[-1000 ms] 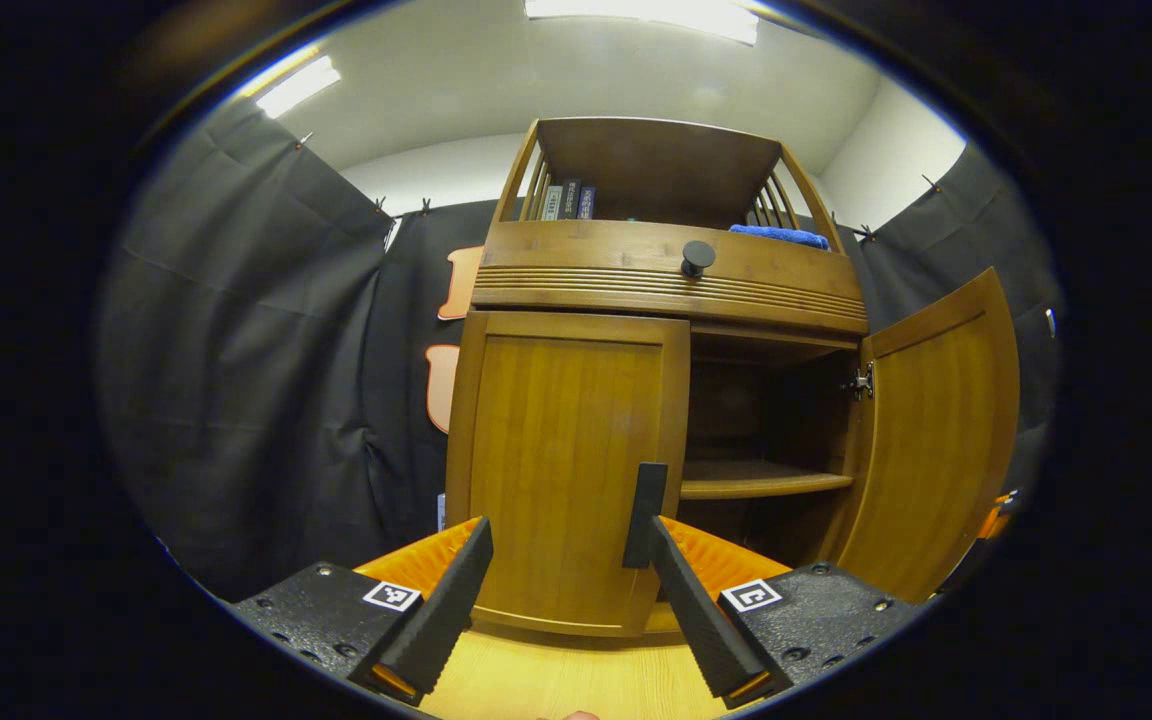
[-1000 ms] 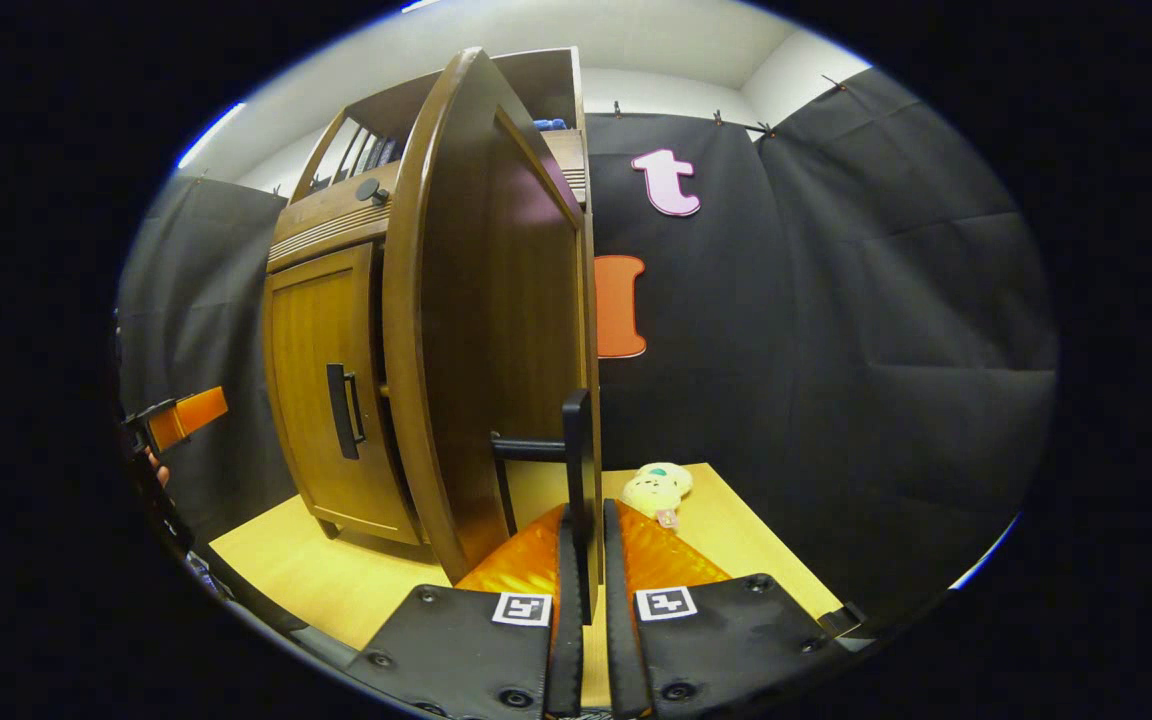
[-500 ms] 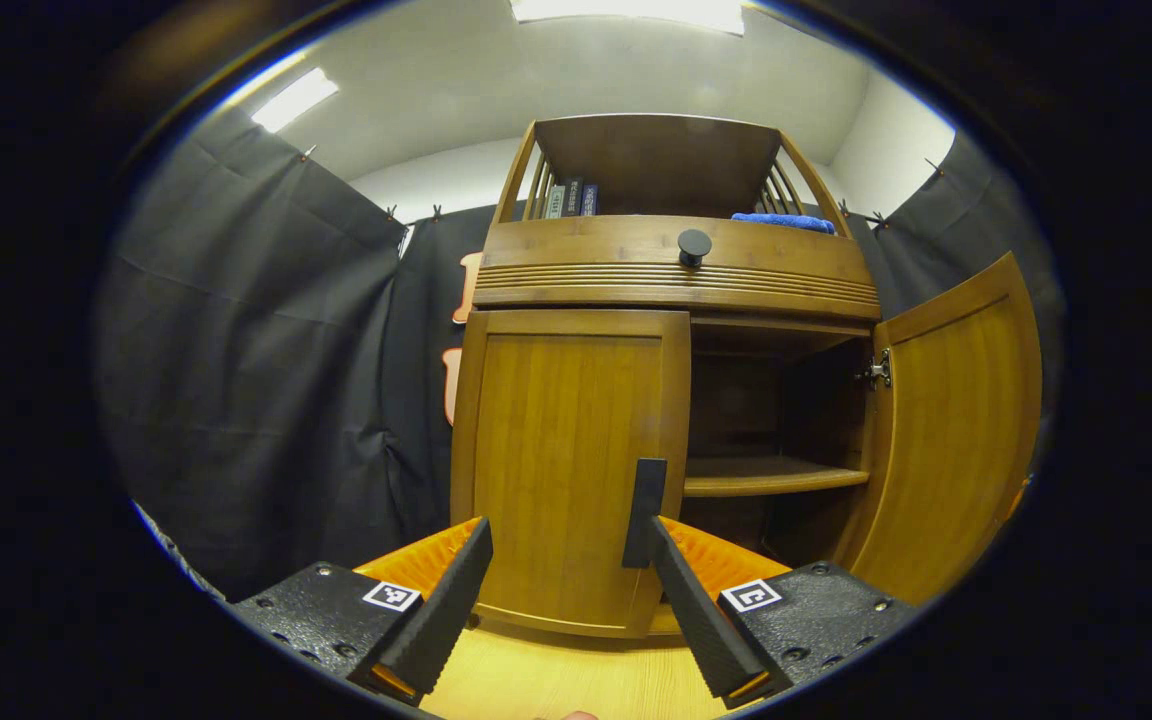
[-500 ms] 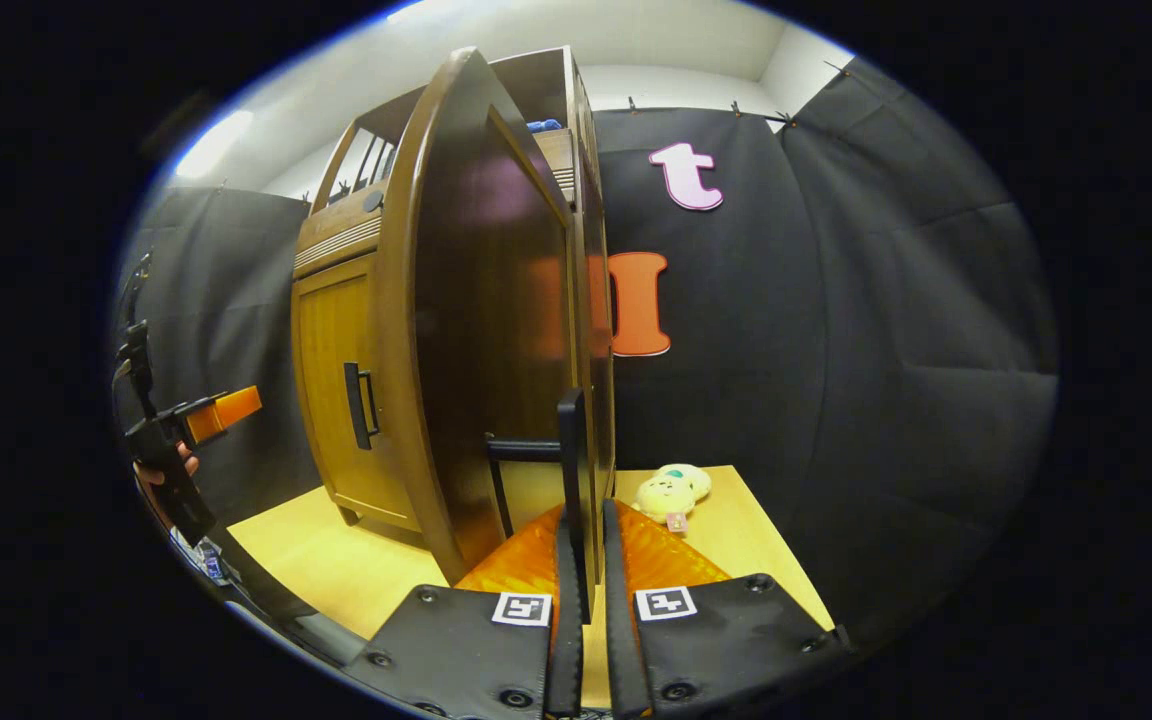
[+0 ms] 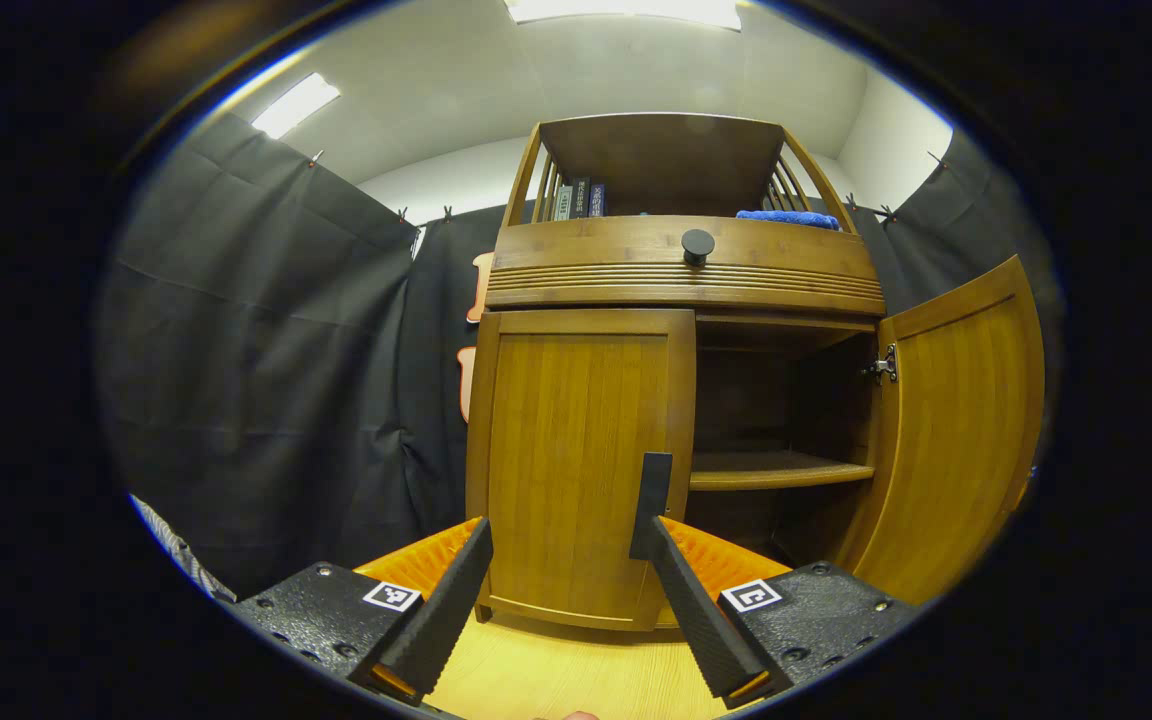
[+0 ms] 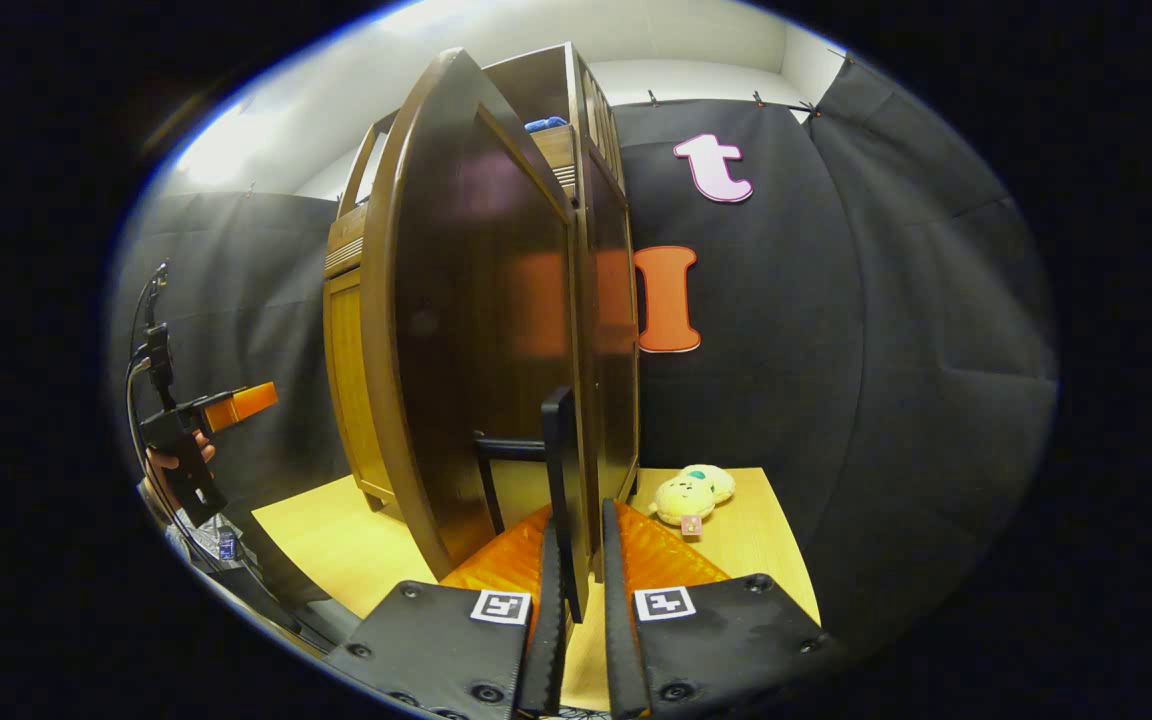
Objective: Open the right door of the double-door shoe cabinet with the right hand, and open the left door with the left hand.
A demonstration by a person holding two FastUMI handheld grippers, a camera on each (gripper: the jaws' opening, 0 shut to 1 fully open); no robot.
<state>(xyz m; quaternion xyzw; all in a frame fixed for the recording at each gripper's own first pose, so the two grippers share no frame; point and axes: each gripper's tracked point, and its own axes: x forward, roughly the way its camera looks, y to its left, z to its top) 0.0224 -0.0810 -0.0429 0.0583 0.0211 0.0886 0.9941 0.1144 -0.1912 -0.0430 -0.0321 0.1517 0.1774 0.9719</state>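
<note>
The wooden shoe cabinet (image 5: 681, 270) stands ahead in the left gripper view. Its left door (image 5: 576, 460) is closed, with a black bar handle (image 5: 652, 500) at its right edge. The right door (image 5: 956, 430) hangs wide open, showing an inner shelf (image 5: 776, 468). My left gripper (image 5: 566, 540) is open and a little short of the left door, with nothing between its fingers. In the right gripper view my right gripper (image 6: 581, 520) is shut on the right door's handle (image 6: 558, 450), and the dark door face (image 6: 476, 330) is edge-on. The left gripper (image 6: 236, 405) shows far left, held by a hand (image 6: 174, 465).
A drawer with a round black knob (image 5: 697, 243) sits above the doors. Books (image 5: 574, 200) and a blue cloth (image 5: 786, 216) lie on the top shelf. A pale plush toy (image 6: 691, 490) lies on the wooden base (image 6: 336, 540) right of the cabinet. Black cloth walls stand close around.
The right door has swung wider open with my right gripper still on its handle. The left gripper stays open and has shifted slightly, with the cabinet sliding right in its view.
</note>
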